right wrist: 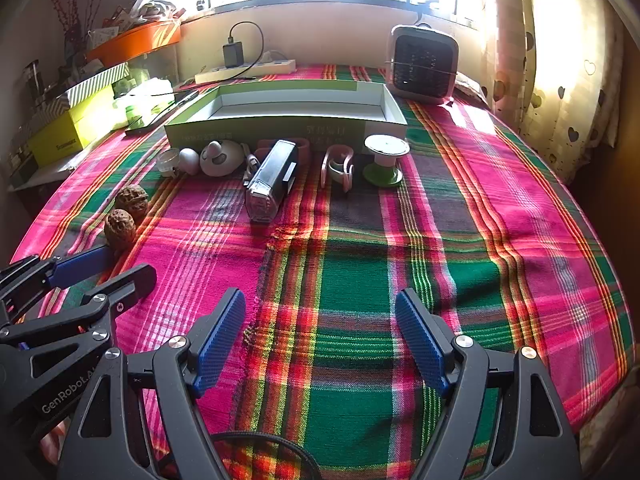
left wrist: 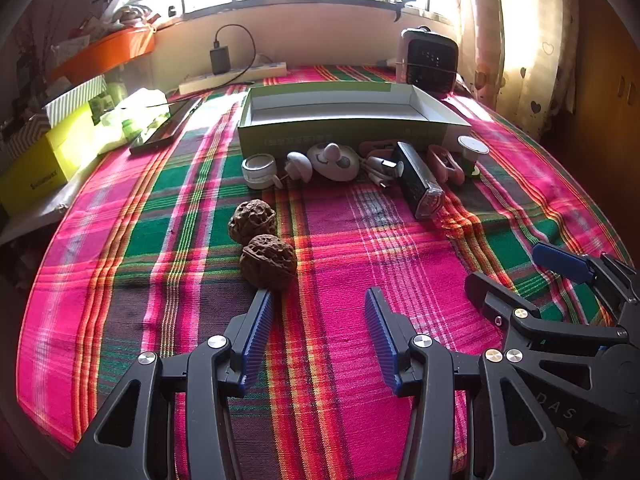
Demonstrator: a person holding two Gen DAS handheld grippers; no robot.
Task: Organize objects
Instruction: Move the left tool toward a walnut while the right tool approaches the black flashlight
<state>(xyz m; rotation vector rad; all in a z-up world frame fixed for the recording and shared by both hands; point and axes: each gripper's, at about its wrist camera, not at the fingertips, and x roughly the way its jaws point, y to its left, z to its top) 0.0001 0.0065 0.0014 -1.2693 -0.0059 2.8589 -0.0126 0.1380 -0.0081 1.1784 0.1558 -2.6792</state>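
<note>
Fingers of left gripper [left wrist: 319, 336] and right gripper [right wrist: 320, 340] spread wide, nothing between – both hover over plaid cloth [right wrist: 360, 280]. Two walnuts [left wrist: 260, 244] touching, just ahead of left fingertip. Small items lined along front of empty green box [left wrist: 344, 116] – black case [right wrist: 272, 180] among them.

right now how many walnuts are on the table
2. Both lie on the plaid cloth, left of the row of small items. The nearer walnut sits just ahead of the left tongs' left finger; the farther walnut touches it from behind. None seem hidden.
</note>
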